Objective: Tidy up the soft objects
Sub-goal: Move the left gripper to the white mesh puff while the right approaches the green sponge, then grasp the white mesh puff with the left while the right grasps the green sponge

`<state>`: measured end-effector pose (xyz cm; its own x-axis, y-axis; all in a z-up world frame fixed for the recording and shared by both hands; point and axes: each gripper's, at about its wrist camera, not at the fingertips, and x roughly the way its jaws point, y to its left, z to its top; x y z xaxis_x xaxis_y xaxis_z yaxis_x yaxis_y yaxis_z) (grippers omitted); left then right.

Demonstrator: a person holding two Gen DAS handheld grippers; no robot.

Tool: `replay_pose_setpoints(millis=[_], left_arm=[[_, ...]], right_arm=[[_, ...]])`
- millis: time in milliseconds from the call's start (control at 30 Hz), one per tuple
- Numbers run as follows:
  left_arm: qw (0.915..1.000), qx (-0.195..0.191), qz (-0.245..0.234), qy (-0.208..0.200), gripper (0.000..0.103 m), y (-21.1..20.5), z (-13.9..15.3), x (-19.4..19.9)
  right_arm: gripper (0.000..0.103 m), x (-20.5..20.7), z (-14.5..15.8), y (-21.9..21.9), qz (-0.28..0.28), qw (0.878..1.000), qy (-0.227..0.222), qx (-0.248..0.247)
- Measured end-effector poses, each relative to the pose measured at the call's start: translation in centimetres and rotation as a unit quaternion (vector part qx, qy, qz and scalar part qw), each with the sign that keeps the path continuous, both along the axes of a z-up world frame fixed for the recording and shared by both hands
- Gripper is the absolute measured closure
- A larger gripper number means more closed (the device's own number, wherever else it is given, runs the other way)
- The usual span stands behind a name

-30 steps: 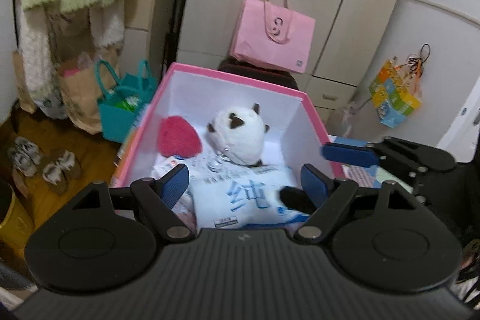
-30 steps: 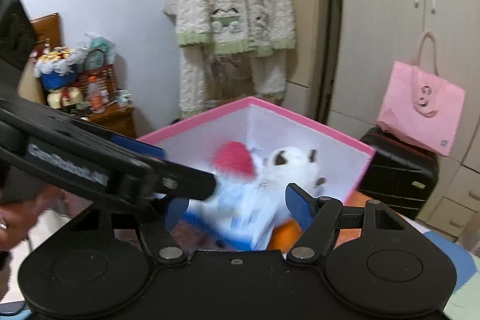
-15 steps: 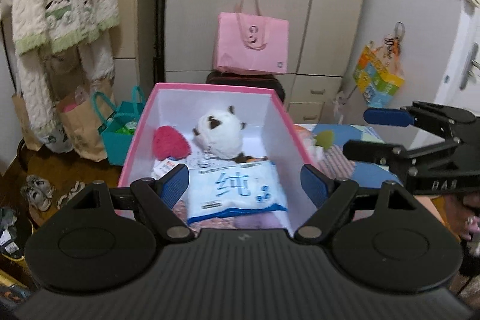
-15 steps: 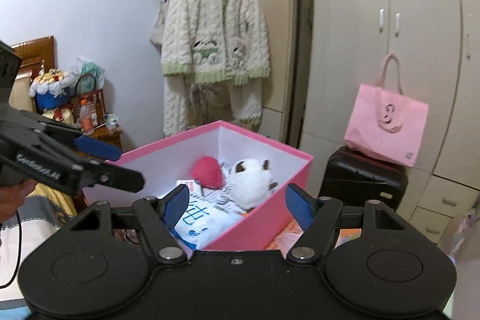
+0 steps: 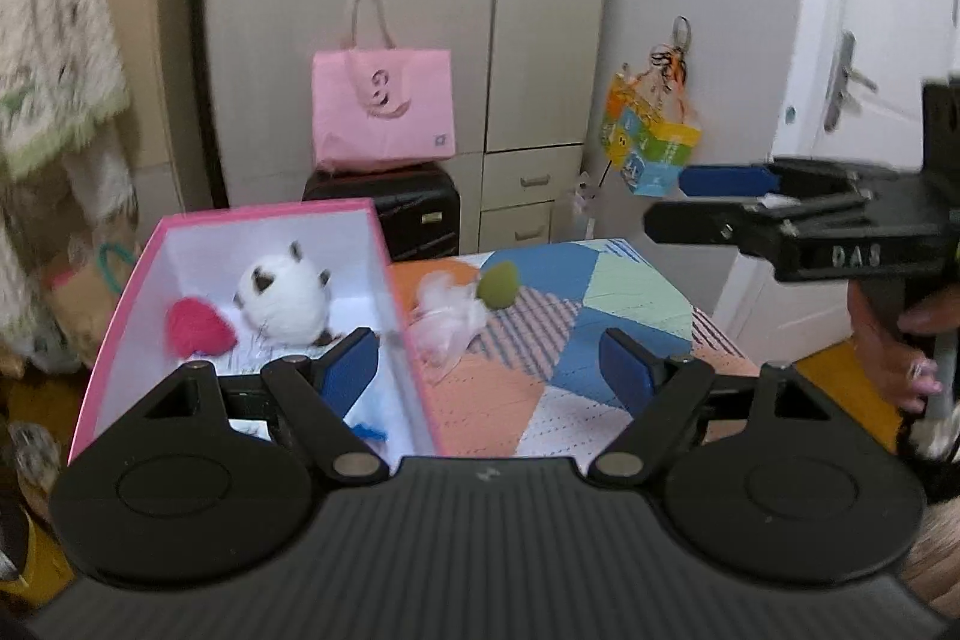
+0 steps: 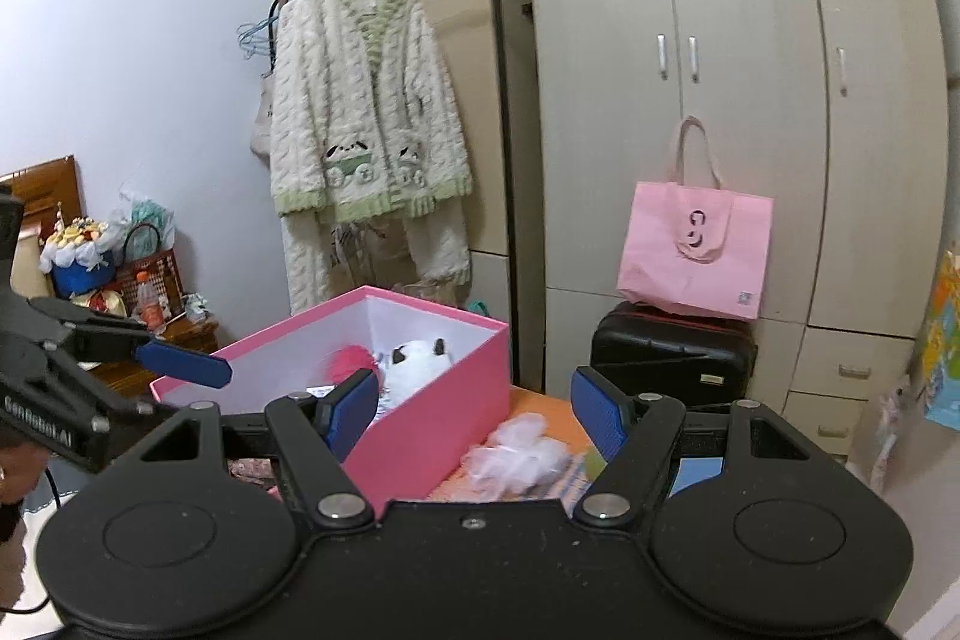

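Left gripper: fingers wide, holding nothing | right gripper: fingers wide, empty | pink box by left fingertip already holds panda plush | white fluff and green ball beyond fingertips, likely next.

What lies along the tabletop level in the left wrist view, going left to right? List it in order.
Pink box wall, red fluffy ball, white plush toy, white filmy bundle, green ball, then the right gripper at the far right.
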<state>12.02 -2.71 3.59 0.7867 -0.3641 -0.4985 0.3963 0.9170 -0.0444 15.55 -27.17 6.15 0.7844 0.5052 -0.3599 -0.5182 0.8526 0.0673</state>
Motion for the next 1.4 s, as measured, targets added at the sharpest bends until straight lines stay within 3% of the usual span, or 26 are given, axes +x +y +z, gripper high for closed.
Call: replay_pose_setpoints(millis=[133, 367, 567, 800, 1167, 1267, 1400], left_arm=[[0.9987, 0.041, -0.003, -0.029, 0.023, -3.7, -0.7, -0.1], [0.9988, 0.045, 0.002, -0.018, 0.023, -7.8, -2.2, 2.1], [0.9981, 0.052, 0.028, -0.02, 0.023, -10.1, -4.3, 4.5], [0.9935, 0.077, 0.081, -0.022, 0.023, -12.3, -7.6, 8.3], [0.9789, 0.125, 0.161, -0.016, 0.023, -13.3, -10.9, 13.9], [0.9709, 0.152, 0.184, -0.024, 0.023, -13.7, -11.9, 14.5], [0.9647, 0.191, 0.178, -0.035, 0.022, -14.7, -12.8, 14.9]], right_arm=[[0.027, 0.3, -0.4, -1.7, -0.005, 1.0, -0.013, -0.002], [0.027, 2.3, -1.4, -5.1, 0.011, 1.0, -0.019, 0.016], [0.027, 5.6, -2.5, -6.9, 0.038, 0.998, 0.017, 0.041], [0.027, 9.9, -5.0, -6.7, 0.055, 0.997, 0.058, 0.016], [0.031, 16.1, -9.3, -4.9, 0.105, 0.987, 0.12, -0.013], [0.033, 17.9, -10.3, -4.1, 0.116, 0.983, 0.139, -0.017], [0.034, 19.8, -11.9, -3.0, 0.128, 0.978, 0.162, -0.022]])
